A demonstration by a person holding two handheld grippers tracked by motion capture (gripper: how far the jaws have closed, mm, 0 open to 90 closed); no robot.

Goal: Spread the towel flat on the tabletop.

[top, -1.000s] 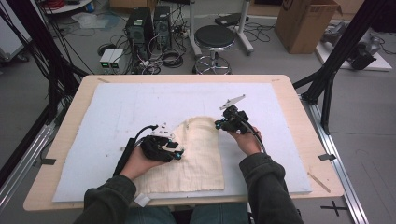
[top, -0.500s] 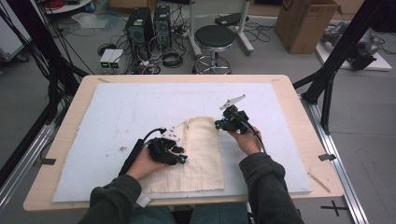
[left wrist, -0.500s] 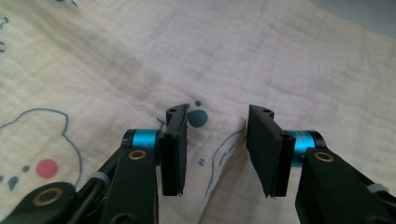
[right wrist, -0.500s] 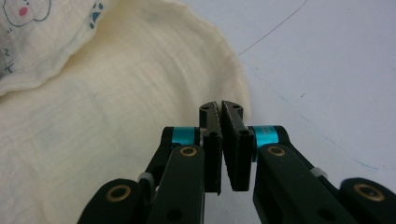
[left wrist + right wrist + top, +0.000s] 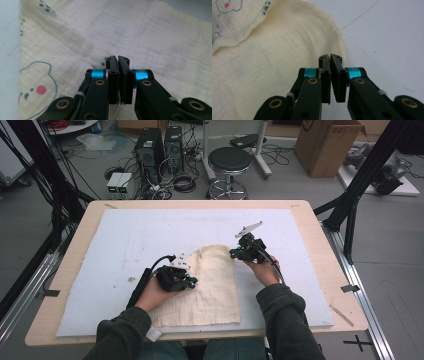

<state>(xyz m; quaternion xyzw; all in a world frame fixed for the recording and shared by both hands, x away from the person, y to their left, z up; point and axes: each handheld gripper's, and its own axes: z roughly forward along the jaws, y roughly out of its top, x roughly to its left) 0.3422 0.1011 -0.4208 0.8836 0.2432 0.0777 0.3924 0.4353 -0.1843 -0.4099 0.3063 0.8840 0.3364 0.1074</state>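
A cream muslin cloth (image 5: 210,285) lies on the white mat (image 5: 125,240) that covers the wooden tabletop (image 5: 320,235), toward the person's side and a little right of middle. Its near edge runs close to the mat's front edge; its far edge is rounded up into a soft fold.

The left tongs (image 5: 192,281) sit at the cloth's left edge. Their jaws have just been closing and now stand together; in the left gripper view (image 5: 118,61) a thin lip of fabric seems pinched between them, with a printed bear outline showing on the cloth to the left, next to the mat's bare strip.

The right tongs (image 5: 234,254) rest at the cloth's far right corner. In the right gripper view (image 5: 329,60) the jaws are closed at the curved hem, though whether fabric sits between them cannot be told.

Open mat spreads wide beyond the cloth's far edge and on both flanks. A strip of bare wood borders the mat on all 4 sides.
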